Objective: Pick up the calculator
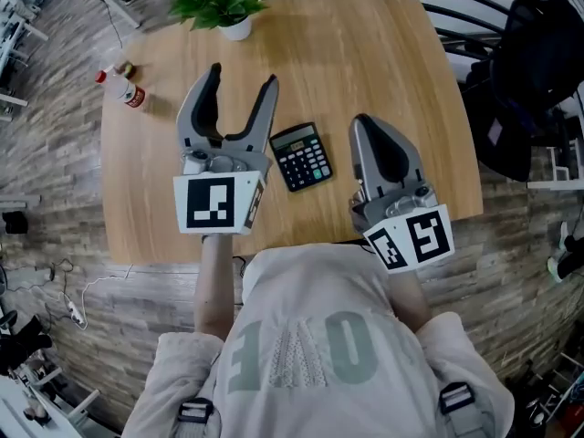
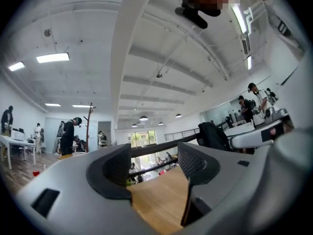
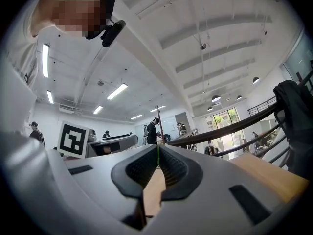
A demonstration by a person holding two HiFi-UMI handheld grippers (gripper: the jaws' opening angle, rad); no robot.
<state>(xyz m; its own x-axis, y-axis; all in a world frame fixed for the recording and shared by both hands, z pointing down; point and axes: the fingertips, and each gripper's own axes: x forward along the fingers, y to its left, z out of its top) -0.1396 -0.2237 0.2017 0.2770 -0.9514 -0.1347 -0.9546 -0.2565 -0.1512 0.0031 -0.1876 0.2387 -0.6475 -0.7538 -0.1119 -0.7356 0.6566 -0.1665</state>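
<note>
A black calculator (image 1: 302, 156) with white keys lies flat on the wooden table (image 1: 365, 53), between my two grippers. My left gripper (image 1: 241, 86) stands to its left with the jaws spread wide and nothing between them; in the left gripper view only bare tabletop (image 2: 161, 199) shows between its fingers. My right gripper (image 1: 363, 122) is to the calculator's right, shut, its pads (image 3: 157, 163) meeting with nothing held. Neither gripper touches the calculator. Both gripper views look out level over the table and do not show the calculator.
A potted green plant (image 1: 219, 5) stands at the table's far edge. A small bottle with a red cap (image 1: 121, 88) lies near the left edge. Black chairs and desks (image 1: 529, 71) crowd the right side. Cables lie on the wood floor (image 1: 64, 290) at left.
</note>
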